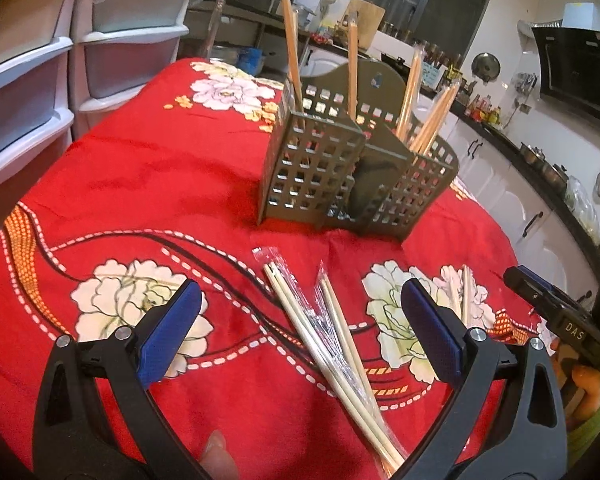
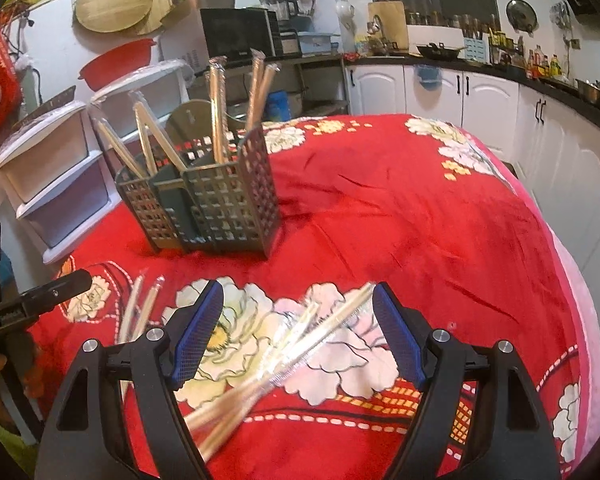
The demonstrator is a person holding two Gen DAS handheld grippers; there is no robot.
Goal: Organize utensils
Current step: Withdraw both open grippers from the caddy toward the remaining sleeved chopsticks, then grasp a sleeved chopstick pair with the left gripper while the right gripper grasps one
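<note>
A grey lattice utensil holder [image 1: 340, 176] [image 2: 216, 200] stands on the red flowered tablecloth [image 1: 140, 184] [image 2: 420, 220] with several wrapped chopstick pairs upright in it. In the left wrist view, wrapped chopsticks [image 1: 320, 336] lie on the cloth between the wide-apart blue pads of my left gripper [image 1: 300, 320], untouched; another pair [image 1: 462, 296] lies further right. In the right wrist view, wrapped chopsticks [image 2: 296, 340] lie between the spread pads of my right gripper [image 2: 298, 320], which hovers just above them. More chopsticks [image 2: 140, 308] lie to its left.
White plastic drawer units [image 1: 40, 80] [image 2: 56, 168] stand beside the table at the holder's side. Kitchen cabinets [image 2: 480, 96] and a cluttered counter run along the far wall. The other gripper's black body [image 1: 560, 328] [image 2: 32, 300] shows at each view's edge.
</note>
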